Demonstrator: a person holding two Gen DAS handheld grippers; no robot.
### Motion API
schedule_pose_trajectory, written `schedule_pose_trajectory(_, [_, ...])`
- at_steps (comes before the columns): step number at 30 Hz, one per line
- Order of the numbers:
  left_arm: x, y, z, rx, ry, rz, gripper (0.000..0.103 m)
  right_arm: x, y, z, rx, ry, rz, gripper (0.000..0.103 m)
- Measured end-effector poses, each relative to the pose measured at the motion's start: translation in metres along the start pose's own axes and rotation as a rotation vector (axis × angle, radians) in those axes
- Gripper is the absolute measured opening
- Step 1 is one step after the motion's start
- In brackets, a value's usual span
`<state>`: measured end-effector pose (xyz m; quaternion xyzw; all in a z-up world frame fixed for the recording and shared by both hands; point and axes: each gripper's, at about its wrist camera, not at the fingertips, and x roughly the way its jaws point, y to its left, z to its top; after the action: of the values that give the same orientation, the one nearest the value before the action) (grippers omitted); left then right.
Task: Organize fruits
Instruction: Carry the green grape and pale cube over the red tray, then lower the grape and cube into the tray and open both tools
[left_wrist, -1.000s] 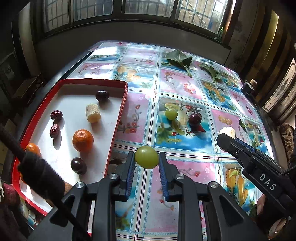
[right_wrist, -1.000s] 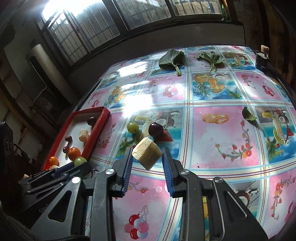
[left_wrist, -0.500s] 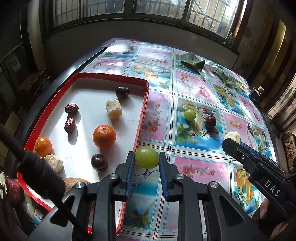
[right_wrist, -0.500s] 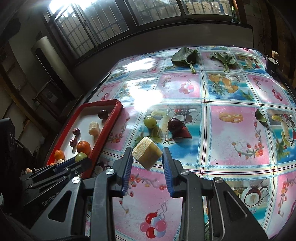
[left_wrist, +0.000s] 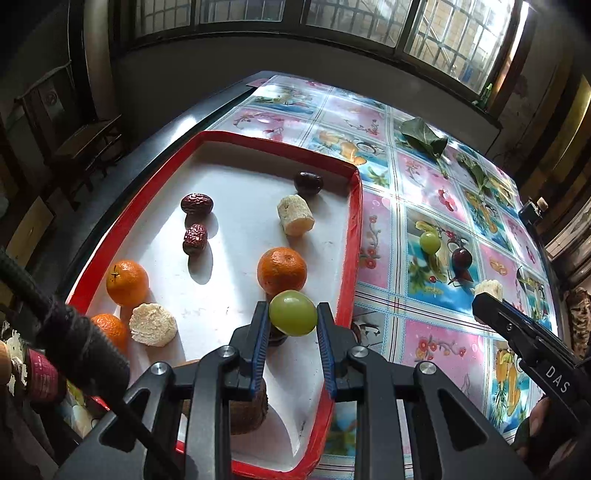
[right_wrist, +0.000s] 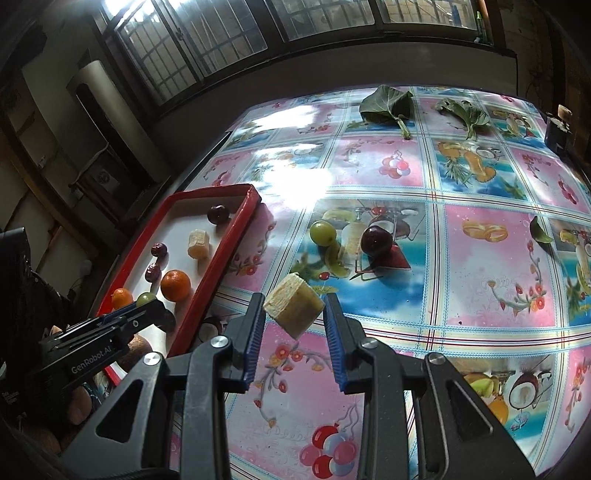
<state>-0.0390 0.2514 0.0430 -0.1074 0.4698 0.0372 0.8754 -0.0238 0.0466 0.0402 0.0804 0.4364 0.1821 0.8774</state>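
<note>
The floral tablecloth (right_wrist: 476, 266) is seen covering the table, with the red-rimmed tray (left_wrist: 352, 236) set at its left edge. Inside the tray, three tangerines are counted, the nearest one (left_wrist: 282, 272) just beyond the left gripper (left_wrist: 291, 325), plus two red dates (left_wrist: 197, 203), two pale cut chunks and a dark plum (left_wrist: 308, 182). The left gripper is clamped on a green grape (left_wrist: 293, 312), pinched by both blue pads, and is held above the tray's near-right part, inside the rim; the drop spot is judged to lie straight below, bare white floor toward the camera from that tangerine. The right gripper (right_wrist: 295, 317) is closed on a pale yellow cut fruit chunk (right_wrist: 293, 309), tilted between the pads, above the cloth; the tray lies to its left, so a leftward carry is needed. The left hand is clearly the nearer to the tray. A second green grape (right_wrist: 322, 233) and a dark plum (right_wrist: 376, 241) are left on the cloth, beyond the right gripper.
</note>
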Motion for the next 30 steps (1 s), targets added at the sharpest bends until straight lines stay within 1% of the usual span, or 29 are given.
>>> schedule_pose_trajectory(8, [0.002, 0.033, 0.003, -0.056, 0.008, 0.021, 0.024, 0.018, 0.027, 0.012, -0.049, 0.016, 0.030, 0.034])
schedule_pose_trajectory(13, [0.005, 0.046, 0.008, -0.075, 0.010, 0.026, 0.024, 0.038, 0.051, 0.025, -0.074, 0.036, 0.069, 0.034])
schedule_pose_trajectory(15, [0.007, 0.048, 0.009, -0.077, 0.016, 0.024, 0.024, 0.042, 0.056, 0.027, -0.079, 0.041, 0.077, 0.034])
schedule_pose_trajectory(20, [0.013, 0.051, 0.011, -0.076, 0.030, 0.020, 0.025, 0.065, 0.086, 0.040, -0.115, 0.063, 0.116, 0.034])
schedule_pose_trajectory(21, [0.014, 0.052, 0.012, -0.076, 0.033, 0.019, 0.025, 0.074, 0.098, 0.045, -0.136, 0.071, 0.131, 0.034])
schedule_pose_trajectory(22, [0.014, 0.054, 0.012, -0.077, 0.035, 0.017, 0.024, 0.074, 0.098, 0.045, -0.136, 0.071, 0.131, 0.034])
schedule_pose_trajectory(23, [0.014, 0.055, 0.013, -0.077, 0.036, 0.016, 0.025, 0.084, 0.110, 0.051, -0.164, 0.082, 0.144, 0.034])
schedule_pose_trajectory(26, [0.016, 0.057, 0.014, -0.077, 0.040, 0.011, 0.024, 0.096, 0.122, 0.058, -0.191, 0.101, 0.160, 0.034])
schedule_pose_trajectory(30, [0.019, 0.057, 0.015, -0.072, 0.047, 0.010, 0.024, 0.120, 0.140, 0.066, -0.242, 0.140, 0.152, 0.034])
